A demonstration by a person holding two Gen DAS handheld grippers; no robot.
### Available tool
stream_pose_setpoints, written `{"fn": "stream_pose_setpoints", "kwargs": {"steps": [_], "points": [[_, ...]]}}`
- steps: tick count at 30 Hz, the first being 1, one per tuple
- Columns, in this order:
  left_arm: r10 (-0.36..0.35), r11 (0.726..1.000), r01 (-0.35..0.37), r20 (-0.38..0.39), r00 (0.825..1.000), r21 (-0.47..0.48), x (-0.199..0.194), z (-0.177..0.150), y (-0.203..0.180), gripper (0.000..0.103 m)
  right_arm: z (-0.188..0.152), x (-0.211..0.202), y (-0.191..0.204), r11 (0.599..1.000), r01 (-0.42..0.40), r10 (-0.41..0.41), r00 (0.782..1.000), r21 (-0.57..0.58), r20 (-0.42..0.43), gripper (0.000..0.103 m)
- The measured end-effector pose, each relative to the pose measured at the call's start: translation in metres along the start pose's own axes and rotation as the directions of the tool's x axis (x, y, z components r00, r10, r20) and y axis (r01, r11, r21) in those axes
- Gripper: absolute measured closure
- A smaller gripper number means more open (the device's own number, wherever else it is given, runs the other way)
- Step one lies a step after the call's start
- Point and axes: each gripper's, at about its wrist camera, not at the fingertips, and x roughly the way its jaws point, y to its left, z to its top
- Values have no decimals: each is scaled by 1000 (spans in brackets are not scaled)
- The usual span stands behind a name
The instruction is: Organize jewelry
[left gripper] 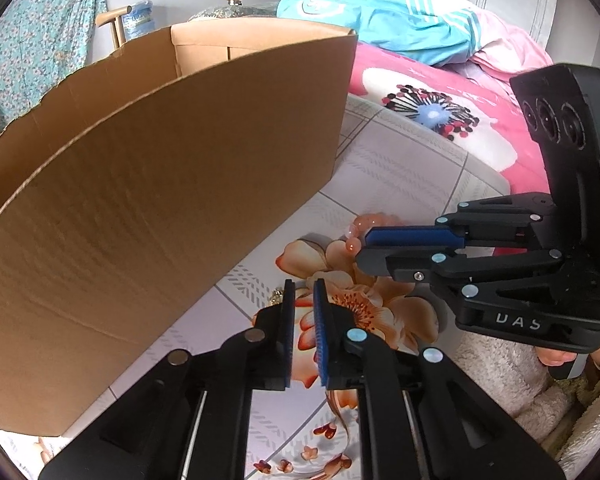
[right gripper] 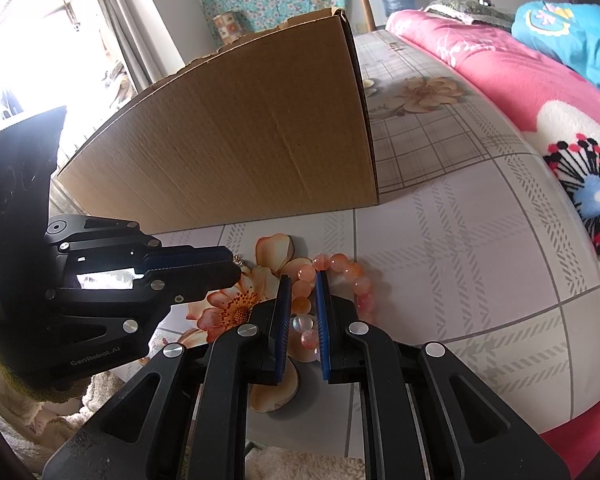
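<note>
Two tools hang slightly parted, gripping nothing; my right tool straddles the bead bracelet, cardboard box at twelve o'clock awaits everything.

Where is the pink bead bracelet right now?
In the right wrist view, the bead bracelet lies on the flowery bedsheet, between the right gripper fingers, just in front of the cardboard box.

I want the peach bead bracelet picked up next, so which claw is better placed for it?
Right. The right claw already straddles the peach beaded bracelet on the floral bedsheet, beads between its blue pads. The left claw sits beside it, over a small gold piece.
</note>
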Motion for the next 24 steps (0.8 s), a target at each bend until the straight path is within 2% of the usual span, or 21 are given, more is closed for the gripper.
{"fn": "stream_pose_setpoints", "kwargs": {"steps": [9,24], "points": [[1,1000,-1,-12,1000,-19,4,-1,3,94,0,0,0,1000,-1,1,1000,1,0,92],[17,1000,-16,-51,999,8,9,6,0,94,-1,0,0,1000,-1,1,1000,3,1,92]]}}
